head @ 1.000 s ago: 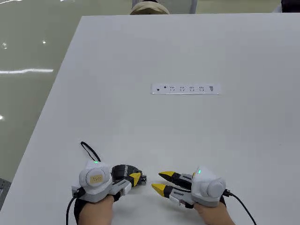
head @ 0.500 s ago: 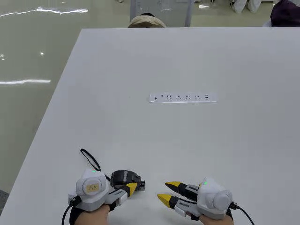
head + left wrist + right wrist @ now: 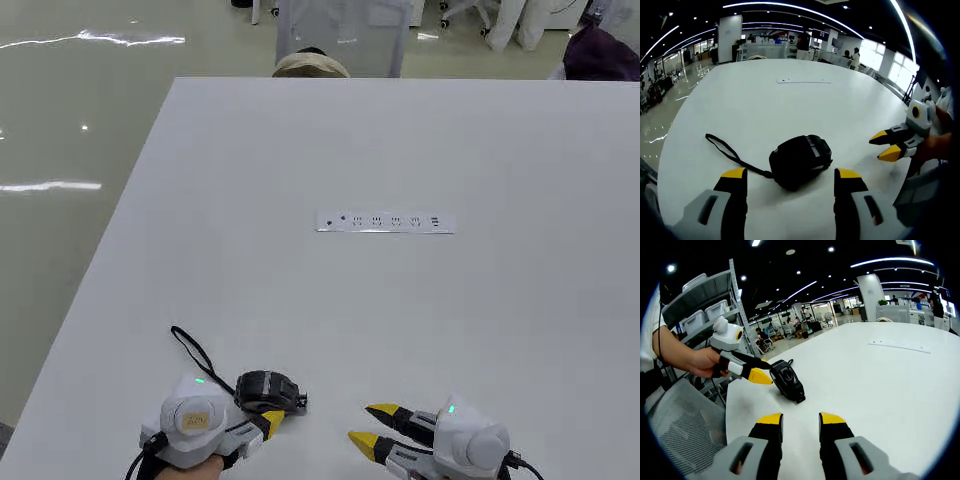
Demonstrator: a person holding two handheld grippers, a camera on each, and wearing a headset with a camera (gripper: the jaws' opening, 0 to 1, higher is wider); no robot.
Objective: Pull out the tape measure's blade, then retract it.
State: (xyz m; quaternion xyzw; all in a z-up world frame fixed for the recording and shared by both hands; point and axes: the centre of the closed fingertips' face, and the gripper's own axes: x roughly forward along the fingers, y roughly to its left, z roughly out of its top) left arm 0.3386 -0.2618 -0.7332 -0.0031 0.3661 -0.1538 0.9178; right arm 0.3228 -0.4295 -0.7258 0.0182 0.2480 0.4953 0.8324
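We see the tape measure (image 3: 268,390), a black case, lying on the white surface (image 3: 400,320) near its front edge, toward the left side. Its black wrist strap (image 3: 193,348) trails away from it in a loop across the surface, out to the left and farther from us. The left claw (image 3: 272,420) sits right at the case with its jaws spread wide. In the left gripper view the left claw (image 3: 790,175) has one yellow tip on either side of the tape measure (image 3: 801,160), which lies between them and a little ahead. We cannot tell whether either tip touches it, but the jaws are not clamped on it. The strap (image 3: 722,147) runs off to the left of that view. The right claw (image 3: 372,425) hovers just to the right of the case, apart from it, its two yellow tips parted and pointing toward the left claw. In the right gripper view the right claw (image 3: 801,419) shows a narrow gap between its jaws and nothing held, with the tape measure (image 3: 787,380) ahead of it and the left claw's yellow tip just beside the case. A white power strip (image 3: 385,222) lies flat near the middle of the surface, well apart from both claws.
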